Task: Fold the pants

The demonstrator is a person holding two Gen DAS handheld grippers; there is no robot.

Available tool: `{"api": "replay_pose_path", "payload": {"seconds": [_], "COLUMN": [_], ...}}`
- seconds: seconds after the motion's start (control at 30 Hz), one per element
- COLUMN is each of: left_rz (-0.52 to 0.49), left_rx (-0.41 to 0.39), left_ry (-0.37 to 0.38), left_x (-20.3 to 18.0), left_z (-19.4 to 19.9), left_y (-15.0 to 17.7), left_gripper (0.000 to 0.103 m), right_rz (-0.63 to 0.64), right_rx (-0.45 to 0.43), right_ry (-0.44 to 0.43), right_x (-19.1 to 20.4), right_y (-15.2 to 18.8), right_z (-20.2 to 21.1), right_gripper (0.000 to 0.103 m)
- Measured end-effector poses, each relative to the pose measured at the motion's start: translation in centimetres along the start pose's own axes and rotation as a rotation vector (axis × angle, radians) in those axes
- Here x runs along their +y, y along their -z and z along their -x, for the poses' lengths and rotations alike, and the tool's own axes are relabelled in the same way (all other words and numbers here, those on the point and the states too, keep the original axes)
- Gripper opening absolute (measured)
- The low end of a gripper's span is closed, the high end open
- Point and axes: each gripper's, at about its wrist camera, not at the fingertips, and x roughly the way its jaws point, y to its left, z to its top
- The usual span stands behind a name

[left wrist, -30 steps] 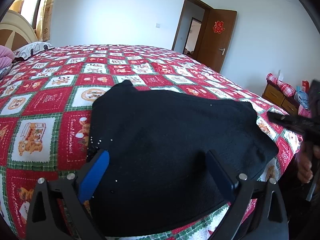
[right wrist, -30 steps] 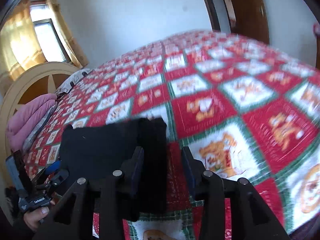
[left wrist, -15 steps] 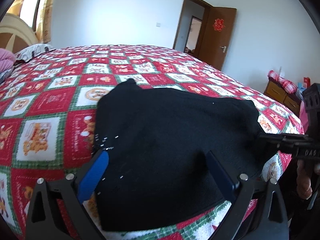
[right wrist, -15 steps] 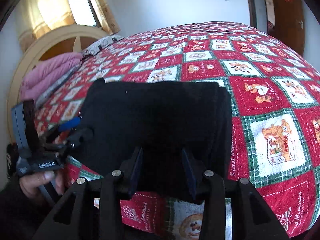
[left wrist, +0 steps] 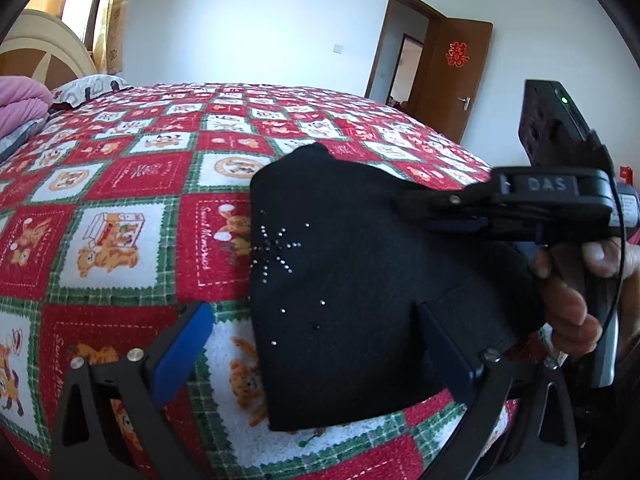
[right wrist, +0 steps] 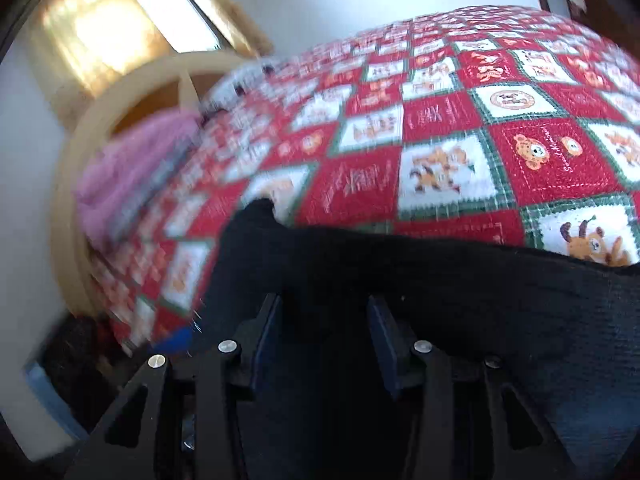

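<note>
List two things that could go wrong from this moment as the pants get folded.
1. The black pants lie at the bed's near edge; a tug could slide them off the quilt.
2. The right claw and the open left claw work close together and might collide.

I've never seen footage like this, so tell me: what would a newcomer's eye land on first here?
Probably the loud red, white and green patchwork bedspread covering the whole bed, with the black pants lying folded near its front edge, tiny rhinestones glinting on them. Next, the right gripper, held in a hand, reaches in over the pants from the right side. At the bottom, the left gripper stands wide open.
</note>
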Motion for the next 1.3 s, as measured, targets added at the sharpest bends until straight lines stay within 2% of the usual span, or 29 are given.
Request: {"api": "replay_pose_path", "payload": {"seconds": [0.13, 0.23, 0.37, 0.5, 0.63, 0.73, 0.83, 0.93, 1.03, 1.13, 1.3], "left_rz": [0.006, 0.033, 0.069, 0.046, 0.009, 0.006, -0.001, -0.002, 0.007, -0.006, -0.005], "left_rx": [0.003, 0.009, 0.01, 0.022, 0.032, 0.032, 0.036, 0.048, 0.055, 0.061, 0.068], "left_ry": [0.006, 0.028, 0.047, 0.048, 0.033, 0.029, 0.024, 0.034, 0.049, 0.053, 0.063], "left_x": [0.0, 0.5, 0.9, 0.4, -0.2, -0.3, -0.5, -0.8, -0.9, -0.8, -0.8], "left_z": [0.0, 0.0, -0.3, -1.0, -1.7, -2.0, -2.4, -2.8, -2.9, -3.1, -3.1], "left_y": [-0.3, -0.7, -1.2, -1.8, -1.9, -2.0, -2.2, -2.6, -2.7, -2.7, -2.8], "left_gripper": [0.103, 0.103, 0.103, 0.103, 0.103, 0.103, 0.103, 0.103, 0.103, 0.103, 0.102], "right_rz": [0.047, 0.04, -0.021, -0.123, -0.246, -0.214, -0.21, -0.189, -0.196, -0.174, -0.211], "right_rx": [0.003, -0.047, -0.151, -0.172, -0.174, -0.188, -0.176, -0.167, -0.168, -0.164, -0.156], "right_ry": [0.045, 0.063, 0.154, 0.247, 0.202, 0.204, 0.152, 0.15, 0.105, 0.116, 0.1], "right_x": [0.7, -0.3, -3.8, -8.4, -12.2, -11.9, -11.7, -11.3, -10.9, -10.5, -11.2], "right_y": [0.8, 2.1, 3.5, 4.9, 6.5, 6.4, 6.5, 6.4, 6.3, 6.4, 6.5], "right_z": [1.9, 5.7, 11.2, 13.8, 14.1, 14.0, 13.1, 12.1, 11.5, 11.2, 10.7], "right_gripper": [0.046, 0.05, 0.054, 0.055, 0.055, 0.055, 0.055, 0.055, 0.055, 0.056, 0.056]}}
